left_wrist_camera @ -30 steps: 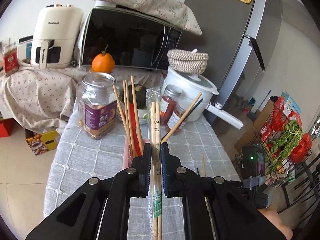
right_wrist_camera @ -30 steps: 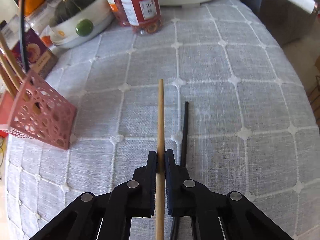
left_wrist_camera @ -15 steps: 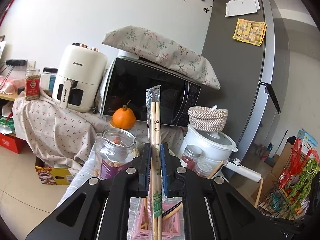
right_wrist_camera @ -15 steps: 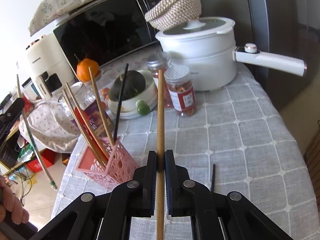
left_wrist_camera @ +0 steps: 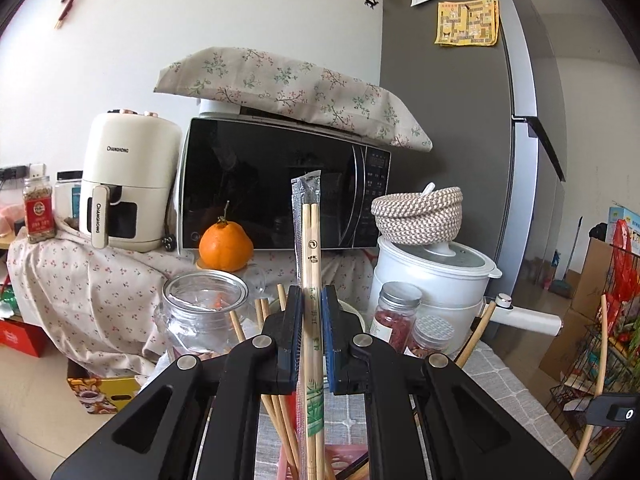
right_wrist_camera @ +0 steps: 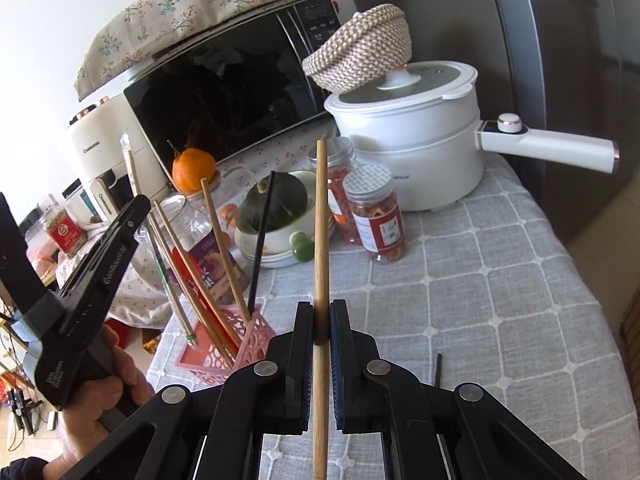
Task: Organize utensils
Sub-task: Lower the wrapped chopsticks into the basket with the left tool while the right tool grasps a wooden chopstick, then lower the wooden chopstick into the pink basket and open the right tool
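Observation:
My left gripper [left_wrist_camera: 311, 300] is shut on a wrapped pair of bamboo chopsticks [left_wrist_camera: 310, 248], held upright above the pink holder [left_wrist_camera: 344, 464]. In the right wrist view the left gripper [right_wrist_camera: 138, 206] holds that wrapped pair [right_wrist_camera: 160, 256] with its lower tip at the pink holder's [right_wrist_camera: 224, 352] left rim. My right gripper [right_wrist_camera: 321, 320] is shut on a single wooden chopstick [right_wrist_camera: 321, 232], held upright over the table to the right of the holder. The holder has several wooden chopsticks [right_wrist_camera: 222, 248] and a black one [right_wrist_camera: 262, 236]. A black chopstick [right_wrist_camera: 438, 370] lies on the tablecloth.
Behind the holder stand a glass jar [left_wrist_camera: 204, 312], a bowl with a green squash [right_wrist_camera: 276, 208], two red-filled jars [right_wrist_camera: 376, 216], a white pot with a long handle [right_wrist_camera: 420, 128], an orange [left_wrist_camera: 226, 246], a microwave [left_wrist_camera: 280, 184] and an air fryer [left_wrist_camera: 128, 184]. A grey fridge [left_wrist_camera: 460, 120] stands at the right.
Both grippers have lifted and tilted their chopsticks upright. The right one raised its wooden chopstick off the cloth; the left one brought the wrapped pair down to the holder.

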